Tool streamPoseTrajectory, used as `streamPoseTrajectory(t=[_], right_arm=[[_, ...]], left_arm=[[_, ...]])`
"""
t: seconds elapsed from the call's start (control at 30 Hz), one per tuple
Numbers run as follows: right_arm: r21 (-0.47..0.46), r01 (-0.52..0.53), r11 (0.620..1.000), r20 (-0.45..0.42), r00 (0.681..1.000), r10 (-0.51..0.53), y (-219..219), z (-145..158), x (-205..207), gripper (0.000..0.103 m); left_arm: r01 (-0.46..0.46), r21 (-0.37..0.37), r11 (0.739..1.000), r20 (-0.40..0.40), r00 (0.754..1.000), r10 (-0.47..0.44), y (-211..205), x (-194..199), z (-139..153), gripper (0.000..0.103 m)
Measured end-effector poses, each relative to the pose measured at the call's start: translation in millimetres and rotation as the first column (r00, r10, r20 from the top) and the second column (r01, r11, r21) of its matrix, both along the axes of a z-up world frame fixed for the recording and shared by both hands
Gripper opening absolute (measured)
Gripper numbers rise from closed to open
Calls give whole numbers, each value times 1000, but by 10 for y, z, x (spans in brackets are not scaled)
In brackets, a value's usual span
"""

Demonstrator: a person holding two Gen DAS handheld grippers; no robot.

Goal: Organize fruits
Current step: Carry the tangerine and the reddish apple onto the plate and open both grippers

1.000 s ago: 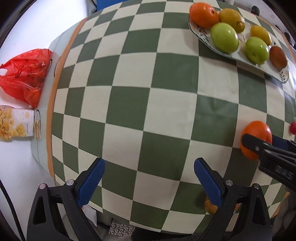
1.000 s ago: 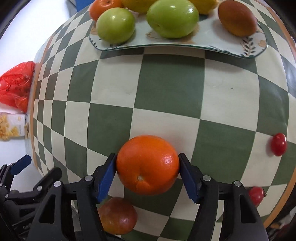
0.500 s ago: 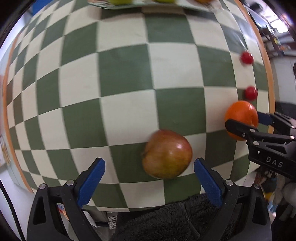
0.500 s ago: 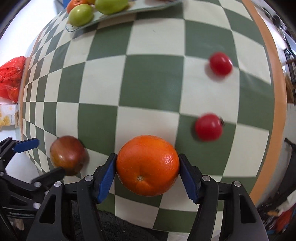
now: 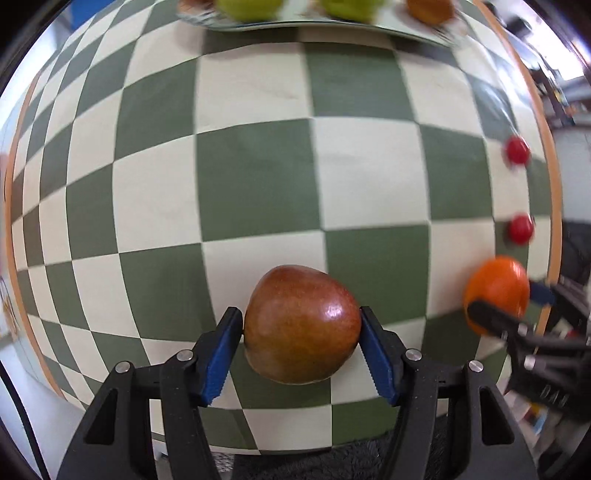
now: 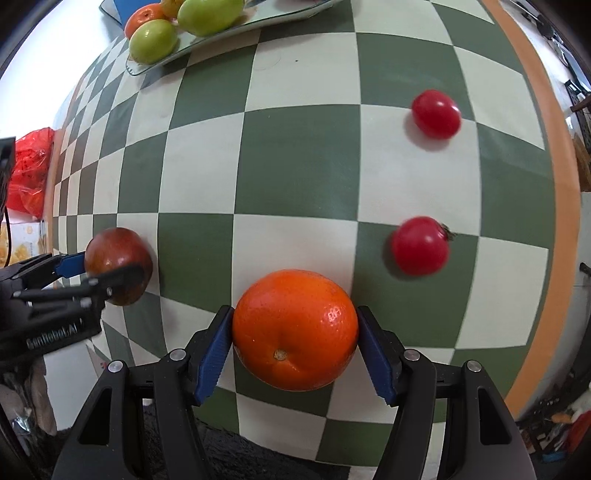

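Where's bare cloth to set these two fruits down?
Free: wide checkered stretch between the plate and the held orange and apple. Crowded: right edge, by the two tomatoes; plate nearly full.

Two tongs are in view, the left tongs (image 5: 302, 334) and the right tongs (image 6: 294, 332), each with two blue-padded fingers. Loose on the checked desk (image 6: 295, 166) I count one reddish-brown apple (image 5: 302, 325), one orange (image 6: 294, 328) and two small red tomatoes, the farther one (image 6: 436, 113) and the nearer one (image 6: 420, 245). There is one plate (image 6: 221, 35), and on what shows of it in the right wrist view I can count two green fruits (image 6: 154, 40) (image 6: 209, 14), one small orange fruit (image 6: 144, 18) and part of one yellowish fruit behind them; at the left edge lies one red plastic bag (image 6: 31, 173).
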State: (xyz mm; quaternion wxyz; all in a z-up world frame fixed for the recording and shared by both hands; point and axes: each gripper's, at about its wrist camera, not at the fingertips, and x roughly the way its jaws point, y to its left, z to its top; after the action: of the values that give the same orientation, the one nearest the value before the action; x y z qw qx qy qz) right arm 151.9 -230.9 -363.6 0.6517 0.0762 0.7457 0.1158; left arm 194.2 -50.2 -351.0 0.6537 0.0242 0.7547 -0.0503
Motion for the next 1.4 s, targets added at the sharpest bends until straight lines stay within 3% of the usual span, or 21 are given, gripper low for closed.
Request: streamPoseTrajectory(t=[0.3,0.5,0.63,0.7,0.8,0.93,1.17,1.33,1.4], right_arm=[[17,7,1000,-4,1000,-7,-159,65,47,68],[130,106,986,71,991,-115,-348,468,388,68],[196,175,965,136,970,-203,-491,736,848,68],[206,205,957,173,955,-242,-561,815,1133,68],[215,243,946,197,938,-286,-593,820,1531,68],[203,263,943,201,931,-303,-491,685,1914,68],[251,307,918,151,924,-351,-331,375,2005,68],[295,338,894,138,910,-390,-329,312,1991,68],[304,346,888,129,908,-398,-320,272,1999,68]], left_arm=[[-45,-16,999,17,999,46,-6,37,19,61],[-83,-114,990,64,994,91,-27,286,390,60],[-113,-241,964,112,983,143,-106,743,915,60],[-102,-269,958,141,979,144,-218,1107,1153,61],[-60,-262,963,197,974,114,-347,1585,1395,61],[-4,-184,983,236,971,48,-482,2203,1481,61],[52,-176,983,111,993,-33,-939,2975,994,61],[121,-158,980,-17,992,-125,-1301,3154,545,61],[134,-152,979,-39,989,-141,-1383,3189,502,61]])
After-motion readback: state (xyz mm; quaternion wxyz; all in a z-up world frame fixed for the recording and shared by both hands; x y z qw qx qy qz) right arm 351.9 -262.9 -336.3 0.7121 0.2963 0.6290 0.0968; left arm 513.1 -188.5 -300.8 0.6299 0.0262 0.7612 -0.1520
